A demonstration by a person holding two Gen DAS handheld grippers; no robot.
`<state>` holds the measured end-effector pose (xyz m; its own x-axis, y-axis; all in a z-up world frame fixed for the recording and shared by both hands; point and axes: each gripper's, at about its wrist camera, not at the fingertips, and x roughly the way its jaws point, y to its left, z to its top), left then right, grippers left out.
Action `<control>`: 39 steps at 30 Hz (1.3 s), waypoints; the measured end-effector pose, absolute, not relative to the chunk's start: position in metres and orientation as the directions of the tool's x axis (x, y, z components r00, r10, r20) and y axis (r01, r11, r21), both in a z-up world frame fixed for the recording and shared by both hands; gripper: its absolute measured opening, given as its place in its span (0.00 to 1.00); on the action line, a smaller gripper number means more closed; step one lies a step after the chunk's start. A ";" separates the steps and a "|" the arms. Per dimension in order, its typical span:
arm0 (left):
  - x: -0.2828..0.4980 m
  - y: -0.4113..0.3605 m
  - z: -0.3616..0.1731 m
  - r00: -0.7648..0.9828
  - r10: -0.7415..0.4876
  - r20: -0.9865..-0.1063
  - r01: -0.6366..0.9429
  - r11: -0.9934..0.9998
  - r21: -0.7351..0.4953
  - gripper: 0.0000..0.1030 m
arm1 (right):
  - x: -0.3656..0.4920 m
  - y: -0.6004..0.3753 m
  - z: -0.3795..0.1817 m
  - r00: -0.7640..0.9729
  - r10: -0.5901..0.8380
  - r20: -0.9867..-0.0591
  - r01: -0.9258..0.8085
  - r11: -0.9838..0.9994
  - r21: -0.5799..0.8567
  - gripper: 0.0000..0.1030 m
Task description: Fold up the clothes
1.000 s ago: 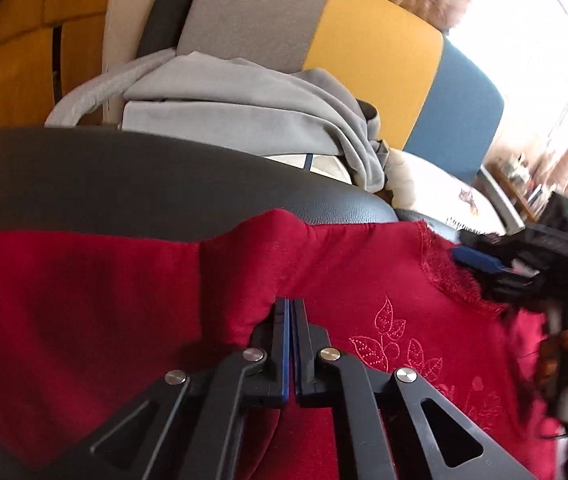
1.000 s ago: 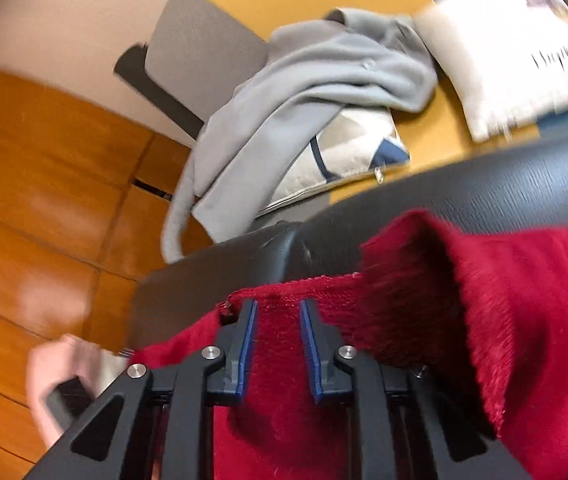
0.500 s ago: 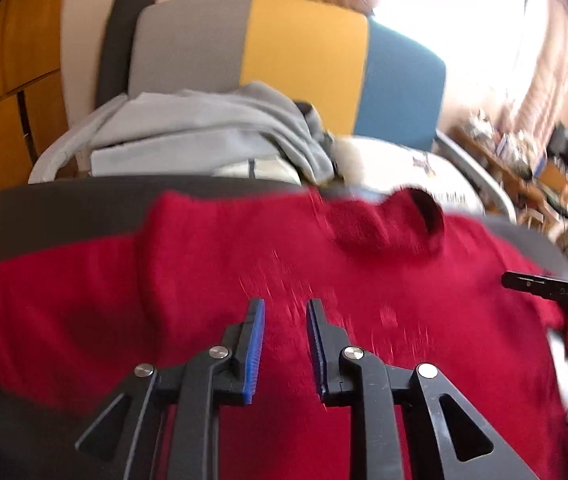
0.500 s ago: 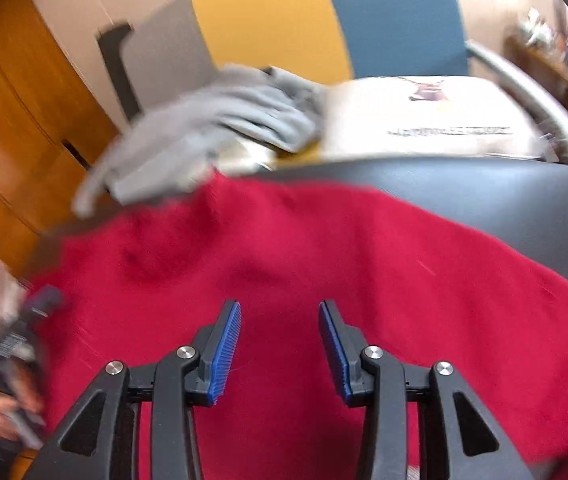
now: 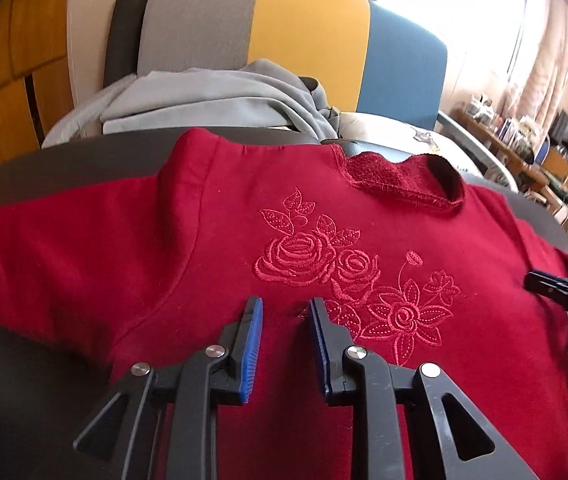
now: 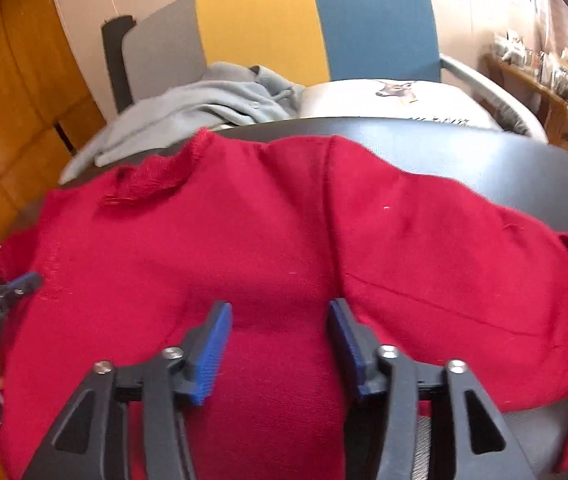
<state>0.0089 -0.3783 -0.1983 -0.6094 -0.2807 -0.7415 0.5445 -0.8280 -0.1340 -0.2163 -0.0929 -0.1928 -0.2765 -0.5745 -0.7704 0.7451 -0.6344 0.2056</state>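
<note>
A red sweater (image 5: 212, 248) with embroidered roses (image 5: 308, 260) lies spread front up on a dark table (image 5: 64, 168). Its collar (image 5: 404, 184) points away from me. It also shows in the right wrist view (image 6: 284, 240), with one sleeve running right. My left gripper (image 5: 284, 308) is open and empty above the chest, just below the roses. My right gripper (image 6: 280, 312) is open and empty above the body of the sweater. The tip of the right gripper shows at the left view's right edge (image 5: 556, 288), and the left gripper's tip at the right view's left edge (image 6: 8, 292).
Behind the table stands a bench with grey, yellow and blue back panels (image 5: 308, 32). A grey hoodie (image 5: 212, 96) and a white cushion (image 6: 396, 100) lie on it. Wooden panels (image 5: 8, 60) are at left, cluttered shelves (image 5: 532, 140) at right.
Both grippers opened, let go of the sweater and pulled back and up. The sweater now lies flat and spread on the table.
</note>
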 end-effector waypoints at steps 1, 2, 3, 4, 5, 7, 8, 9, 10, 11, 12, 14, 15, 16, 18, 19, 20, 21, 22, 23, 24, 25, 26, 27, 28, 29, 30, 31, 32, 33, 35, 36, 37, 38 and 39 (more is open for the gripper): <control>0.009 -0.378 -0.198 -0.609 -0.282 -0.742 0.544 -0.828 -0.132 0.24 | -0.215 -0.092 -0.192 -0.277 -0.570 -0.773 0.745 -0.636 0.202 0.61; 0.009 -0.379 -0.198 -0.611 -0.279 -0.741 0.544 -0.828 -0.136 0.24 | -0.212 -0.091 -0.190 -0.286 -0.557 -0.780 0.746 -0.640 0.183 0.60; 0.009 -0.381 -0.198 -0.612 -0.277 -0.740 0.543 -0.828 -0.139 0.24 | -0.209 -0.090 -0.188 -0.307 -0.536 -0.787 0.739 -0.655 0.158 0.59; 0.009 -0.382 -0.198 -0.614 -0.275 -0.740 0.542 -0.828 -0.143 0.24 | -0.203 -0.086 -0.183 -0.350 -0.513 -0.784 0.727 -0.676 0.118 0.57; 0.010 -0.382 -0.198 -0.616 -0.272 -0.739 0.542 -0.828 -0.146 0.24 | -0.195 -0.078 -0.175 -0.402 -0.502 -0.766 0.719 -0.690 0.075 0.56; 0.010 -0.381 -0.199 -0.614 -0.276 -0.740 0.543 -0.828 -0.142 0.24 | -0.180 -0.052 -0.162 -0.495 -0.483 -0.722 0.702 -0.713 -0.004 0.56; 0.010 -0.380 -0.199 -0.611 -0.281 -0.740 0.543 -0.829 -0.135 0.24 | -0.172 -0.038 -0.156 -0.539 -0.472 -0.697 0.689 -0.723 -0.042 0.56; 0.010 -0.379 -0.199 -0.609 -0.286 -0.740 0.544 -0.829 -0.128 0.24 | -0.168 -0.023 -0.152 -0.573 -0.451 -0.684 0.670 -0.739 -0.074 0.56; 0.010 -0.379 -0.199 -0.609 -0.286 -0.740 0.544 -0.829 -0.128 0.24 | -0.165 -0.007 -0.148 -0.603 -0.425 -0.675 0.647 -0.755 -0.103 0.56; 0.010 -0.378 -0.199 -0.610 -0.286 -0.739 0.544 -0.829 -0.128 0.25 | -0.166 0.013 -0.148 -0.625 -0.385 -0.678 0.618 -0.776 -0.129 0.57; 0.010 -0.378 -0.199 -0.610 -0.286 -0.739 0.544 -0.829 -0.128 0.25 | -0.170 0.031 -0.149 -0.635 -0.345 -0.691 0.587 -0.797 -0.141 0.57; 0.010 -0.378 -0.200 -0.610 -0.286 -0.739 0.544 -0.829 -0.129 0.25 | -0.180 0.062 -0.155 -0.638 -0.278 -0.718 0.529 -0.836 -0.146 0.57; 0.010 -0.378 -0.200 -0.611 -0.286 -0.738 0.544 -0.829 -0.129 0.25 | -0.186 0.074 -0.157 -0.634 -0.253 -0.731 0.501 -0.854 -0.139 0.57; 0.011 -0.378 -0.200 -0.611 -0.286 -0.738 0.544 -0.829 -0.129 0.25 | -0.191 0.087 -0.159 -0.632 -0.232 -0.740 0.473 -0.872 -0.130 0.57; 0.010 -0.377 -0.199 -0.609 -0.289 -0.739 0.545 -0.829 -0.124 0.25 | -0.203 0.107 -0.164 -0.633 -0.196 -0.749 0.426 -0.896 -0.126 0.57; 0.010 -0.376 -0.199 -0.608 -0.291 -0.739 0.545 -0.830 -0.121 0.25 | -0.207 0.112 -0.169 -0.631 -0.170 -0.756 0.414 -0.899 -0.143 0.57; 0.010 -0.376 -0.199 -0.607 -0.293 -0.739 0.545 -0.830 -0.120 0.25 | -0.212 0.116 -0.174 -0.625 -0.151 -0.766 0.408 -0.899 -0.156 0.57; 0.010 -0.375 -0.200 -0.607 -0.294 -0.739 0.546 -0.830 -0.118 0.25 | -0.216 0.120 -0.179 -0.615 -0.135 -0.776 0.405 -0.899 -0.165 0.57; 0.010 -0.375 -0.200 -0.606 -0.295 -0.739 0.546 -0.830 -0.117 0.25 | -0.219 0.123 -0.182 -0.609 -0.138 -0.781 0.410 -0.898 -0.160 0.57; 0.010 -0.375 -0.200 -0.606 -0.296 -0.739 0.546 -0.829 -0.116 0.25 | -0.222 0.125 -0.183 -0.604 -0.151 -0.782 0.418 -0.896 -0.150 0.57; 0.010 -0.374 -0.200 -0.606 -0.296 -0.739 0.547 -0.829 -0.116 0.25 | -0.224 0.127 -0.185 -0.599 -0.164 -0.784 0.426 -0.894 -0.139 0.57; 0.010 -0.374 -0.200 -0.606 -0.296 -0.738 0.547 -0.829 -0.116 0.25 | -0.226 0.127 -0.186 -0.595 -0.172 -0.785 0.434 -0.891 -0.134 0.57; 0.010 -0.374 -0.200 -0.606 -0.296 -0.738 0.547 -0.829 -0.117 0.25 | -0.228 0.126 -0.186 -0.591 -0.177 -0.787 0.444 -0.886 -0.135 0.55; 0.010 -0.374 -0.200 -0.607 -0.296 -0.738 0.547 -0.829 -0.117 0.25 | -0.229 0.126 -0.186 -0.583 -0.185 -0.791 0.457 -0.880 -0.131 0.50; 0.010 -0.374 -0.200 -0.607 -0.295 -0.738 0.547 -0.829 -0.118 0.25 | -0.231 0.125 -0.185 -0.567 -0.200 -0.799 0.472 -0.874 -0.115 0.46; 0.010 -0.374 -0.200 -0.608 -0.294 -0.738 0.547 -0.829 -0.120 0.25 | -0.231 0.127 -0.185 -0.552 -0.209 -0.807 0.482 -0.870 -0.105 0.38; 0.010 -0.374 -0.200 -0.609 -0.293 -0.737 0.547 -0.828 -0.122 0.25 | -0.230 0.127 -0.184 -0.539 -0.209 -0.816 0.483 -0.870 -0.097 0.32; 0.011 -0.374 -0.200 -0.610 -0.292 -0.737 0.547 -0.828 -0.124 0.25 | -0.233 0.129 -0.182 -0.518 -0.230 -0.824 0.477 -0.877 -0.055 0.24; 0.011 -0.374 -0.200 -0.611 -0.290 -0.736 0.546 -0.828 -0.128 0.25 | -0.237 0.132 -0.179 -0.492 -0.262 -0.830 0.466 -0.885 0.002 0.16; 0.012 -0.375 -0.200 -0.614 -0.286 -0.736 0.545 -0.828 -0.133 0.26 | -0.241 0.134 -0.177 -0.467 -0.294 -0.834 0.454 -0.889 0.060 0.13; 0.012 -0.377 -0.200 -0.620 -0.275 -0.734 0.540 -0.829 -0.146 0.27 | -0.249 0.145 -0.172 -0.411 -0.413 -0.813 0.400 -0.883 0.247 0.12; 0.012 -0.377 -0.200 -0.624 -0.269 -0.734 0.537 -0.830 -0.153 0.29 | -0.253 0.153 -0.172 -0.383 -0.496 -0.779 0.364 -0.856 0.366 0.12; 0.013 -0.378 -0.200 -0.628 -0.262 -0.732 0.533 -0.830 -0.161 0.29 | -0.257 0.160 -0.172 -0.359 -0.574 -0.736 0.323 -0.816 0.479 0.12; 0.013 -0.378 -0.200 -0.632 -0.256 -0.732 0.529 -0.832 -0.167 0.31 | -0.260 0.164 -0.173 -0.341 -0.639 -0.690 0.283 -0.769 0.572 0.12; 0.013 -0.378 -0.200 -0.636 -0.249 -0.731 0.525 -0.833 -0.172 0.33 | -0.261 0.165 -0.175 -0.325 -0.688 -0.649 0.252 -0.724 0.642 0.12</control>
<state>0.0126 -0.3776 -0.2000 -0.6357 -0.2495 -0.7305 0.5251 -0.8334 -0.1723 -0.2611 0.1649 -0.1748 -0.3246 -0.6881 -0.6490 0.2519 -0.7242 0.6419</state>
